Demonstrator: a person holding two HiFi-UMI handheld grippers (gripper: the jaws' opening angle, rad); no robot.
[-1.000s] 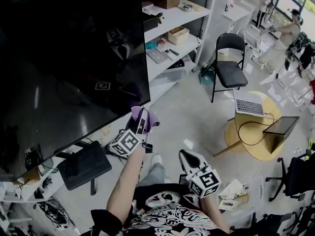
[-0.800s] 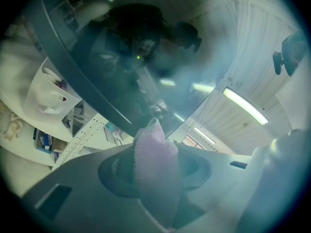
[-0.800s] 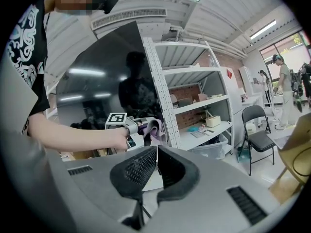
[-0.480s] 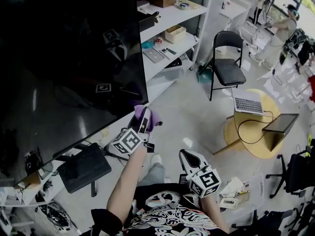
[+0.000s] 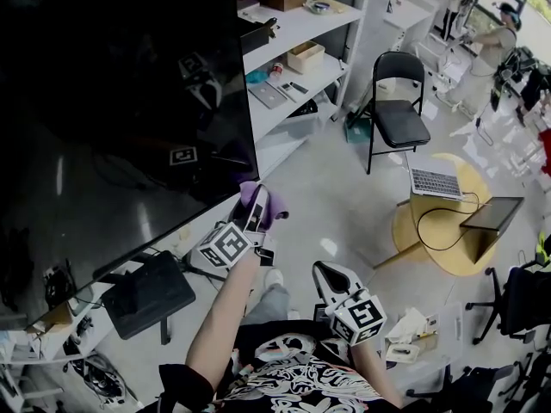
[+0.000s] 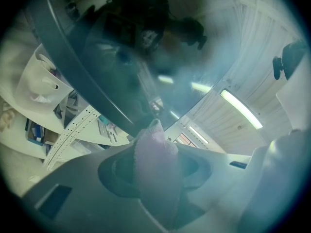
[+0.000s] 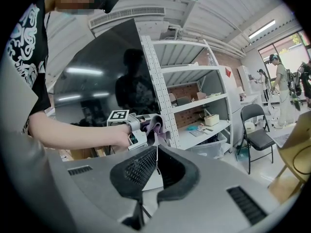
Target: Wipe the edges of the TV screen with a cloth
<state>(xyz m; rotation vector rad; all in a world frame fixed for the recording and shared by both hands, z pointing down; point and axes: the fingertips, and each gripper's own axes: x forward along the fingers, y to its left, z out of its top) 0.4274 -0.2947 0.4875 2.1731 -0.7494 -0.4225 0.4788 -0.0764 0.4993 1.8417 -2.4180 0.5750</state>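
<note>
My left gripper is pinching a purple cloth between its jaws, and in the left gripper view the cloth's tip reaches the dark frame along the bottom of the TV screen. From the head view, that puts the cloth right at the screen's lower right corner, just beside the white shelves. My right gripper hangs low near my body, well apart from the TV, with its jaws pressed together on nothing. In the right gripper view I can see my left arm stretched out toward the screen. Off to the right stand a black folding chair and a laptop on a round table.
</note>
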